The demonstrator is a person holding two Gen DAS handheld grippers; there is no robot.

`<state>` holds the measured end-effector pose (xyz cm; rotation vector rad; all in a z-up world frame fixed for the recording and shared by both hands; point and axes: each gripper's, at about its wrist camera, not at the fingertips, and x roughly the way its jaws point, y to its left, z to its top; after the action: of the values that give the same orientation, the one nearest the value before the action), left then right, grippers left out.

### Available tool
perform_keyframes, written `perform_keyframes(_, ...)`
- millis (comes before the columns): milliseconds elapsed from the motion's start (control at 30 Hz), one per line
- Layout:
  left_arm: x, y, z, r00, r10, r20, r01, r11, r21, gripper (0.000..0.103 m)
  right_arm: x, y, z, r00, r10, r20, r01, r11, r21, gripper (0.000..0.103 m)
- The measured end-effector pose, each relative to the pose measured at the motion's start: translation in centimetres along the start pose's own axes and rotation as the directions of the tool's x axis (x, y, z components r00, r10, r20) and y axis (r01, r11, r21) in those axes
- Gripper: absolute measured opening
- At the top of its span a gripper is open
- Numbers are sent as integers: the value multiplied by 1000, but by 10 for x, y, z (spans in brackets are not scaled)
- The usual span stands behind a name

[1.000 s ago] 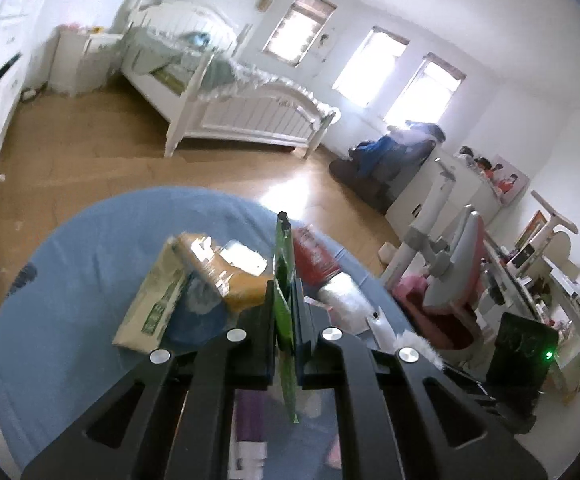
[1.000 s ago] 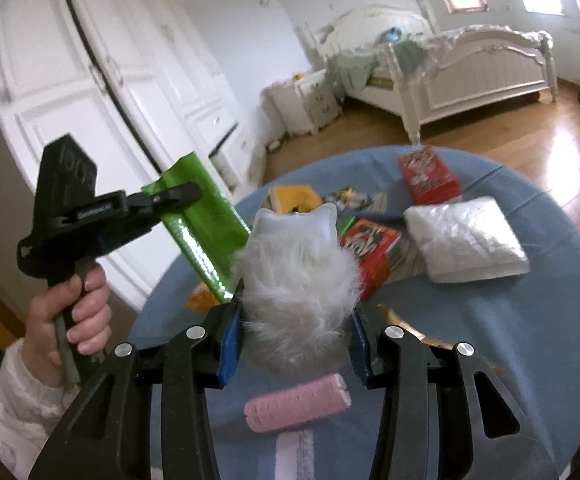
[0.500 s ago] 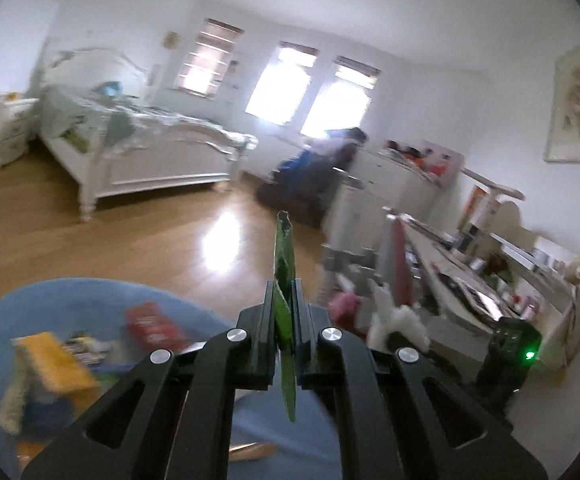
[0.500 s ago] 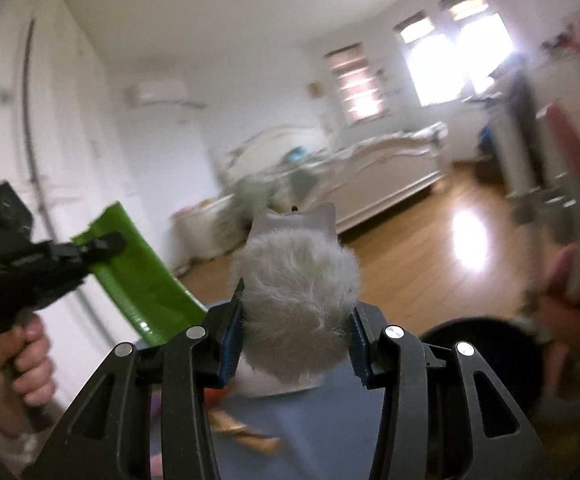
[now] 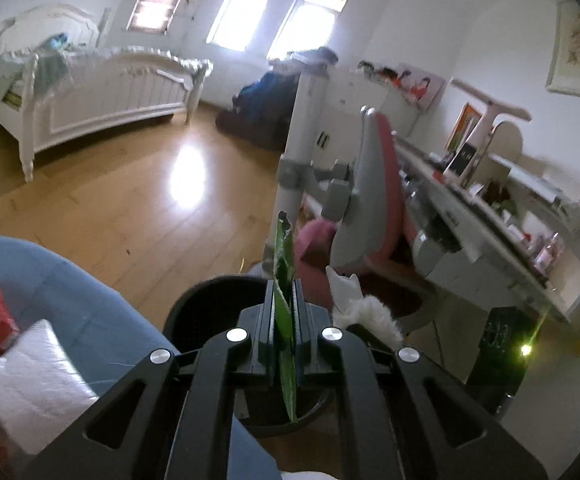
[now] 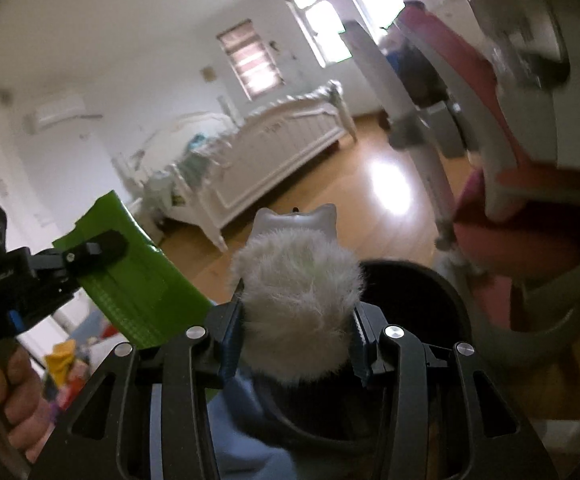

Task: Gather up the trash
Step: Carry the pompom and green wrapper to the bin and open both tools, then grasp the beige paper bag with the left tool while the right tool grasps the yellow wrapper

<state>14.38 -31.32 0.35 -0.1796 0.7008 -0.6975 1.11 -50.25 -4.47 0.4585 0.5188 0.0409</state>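
- The left gripper (image 5: 283, 312) is clamped on a green wrapper (image 5: 283, 280), held edge-on above the black bin (image 5: 210, 300).
- The right gripper (image 6: 295, 320) squeezes a furry white object (image 6: 295, 284) above that bin, beside the blue-covered bench (image 5: 70, 292).

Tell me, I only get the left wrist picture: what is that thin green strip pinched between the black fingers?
Observer: The right wrist camera shows it side-on. It is a broad, flat green wrapper, pinched by the left gripper.
Operator: And the white fluff at the right of my picture?
Observer: That is a furry white thing with a pale, eared top. It is clamped between the fingers of the right gripper.
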Motion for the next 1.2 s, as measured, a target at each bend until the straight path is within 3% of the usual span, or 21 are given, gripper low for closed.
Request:
perform_keyframes(333, 53, 12, -9, 996, 49, -80, -49, 999, 6, 8, 47, -38, -15, 997, -7, -73, 11, 999, 54, 44)
perform_keyframes(767, 83, 10, -10, 991, 58, -124, -56, 998, 14, 8, 64, -51, -17, 995, -6, -101, 14, 997, 81, 45)
perform_keyframes(867, 85, 11, -8, 991, 59, -123, -58, 998, 5, 11, 65, -52, -16, 995, -8, -99, 17, 996, 89, 52)
perform_keyframes(933, 84, 10, -6, 990, 80, -117, -78, 997, 22, 12, 64, -53, -15, 995, -9, -97, 18, 996, 92, 61)
perform_keyframes(967, 84, 10, -6, 989, 90, -118, -87, 996, 26, 22, 63, -52, -14, 996, -11, -90, 19, 995, 94, 67)
perform_keyframes(1000, 82, 11, -5, 987, 100, -123, -98, 995, 26, 48, 61, -52, -13, 996, -10, -84, 18, 995, 96, 74)
perform_keyframes(1067, 74, 11, -4, 987, 130, -99, -128, 991, 24, 85, 56, -49, -11, 997, -9, -71, 16, 995, 99, 78)
perform_keyframes(1133, 57, 10, -2, 988, 148, -46, -147, 988, 42, 86, 50, -46, -8, 998, -5, -69, 11, 995, 95, 78)
perform_keyframes(1200, 46, 9, 0, 988, 143, -60, -140, 989, 55, 86, 42, -40, -5, 998, 8, -59, -3, 996, 94, 78)
